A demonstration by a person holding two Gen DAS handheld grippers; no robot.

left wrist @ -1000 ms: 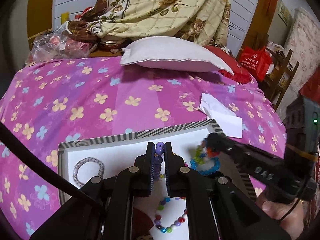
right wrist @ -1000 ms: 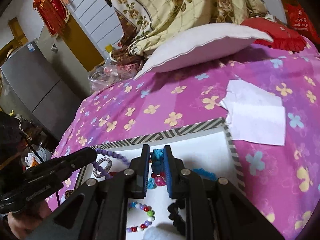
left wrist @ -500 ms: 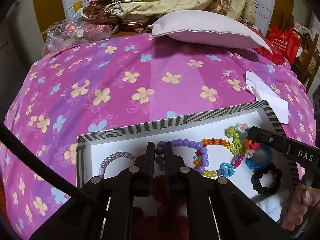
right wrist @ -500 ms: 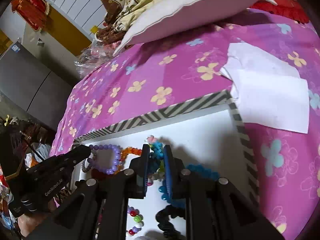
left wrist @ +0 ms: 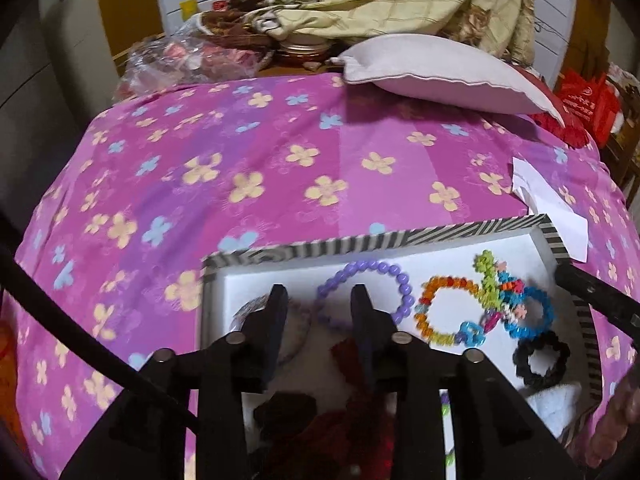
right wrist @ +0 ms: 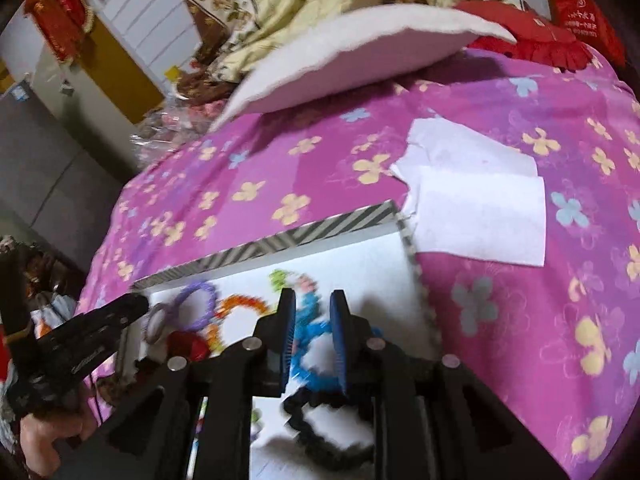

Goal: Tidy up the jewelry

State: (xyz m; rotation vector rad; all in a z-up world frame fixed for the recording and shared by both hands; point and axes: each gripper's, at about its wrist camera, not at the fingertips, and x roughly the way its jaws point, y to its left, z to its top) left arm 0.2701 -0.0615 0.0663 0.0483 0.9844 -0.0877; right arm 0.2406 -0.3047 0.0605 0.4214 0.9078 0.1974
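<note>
Both hand-held grippers stood with their jaws parted over a white tray with a black-and-white striped rim (left wrist: 400, 236) on a bed's pink floral bedspread (left wrist: 240, 152), where half a second earlier each had been clamped on jewelry. The left gripper (left wrist: 319, 300) held nothing between its widely spread fingers; the purple bead bracelet (left wrist: 384, 276) it had been pinching lay flat on the tray just beyond its tips. The right gripper (right wrist: 313, 304), opened less far, held nothing either; the blue bead bracelet (right wrist: 310, 320) it had been gripping lay loose in the gap below its fingers. Beside the purple bracelet rested an orange and multicolored bead bracelet (left wrist: 438, 308), then the green, pink and blue flower-bead cluster (left wrist: 508, 300), with a black scrunchie (left wrist: 542, 360) nearer the camera. A pale braided band (left wrist: 256, 308) lay at the tray's left end, partly hidden by the left finger. White folded paper (right wrist: 476, 200) lay by the tray's far right corner, and a white pillow (left wrist: 444, 72) sat farther back.
</note>
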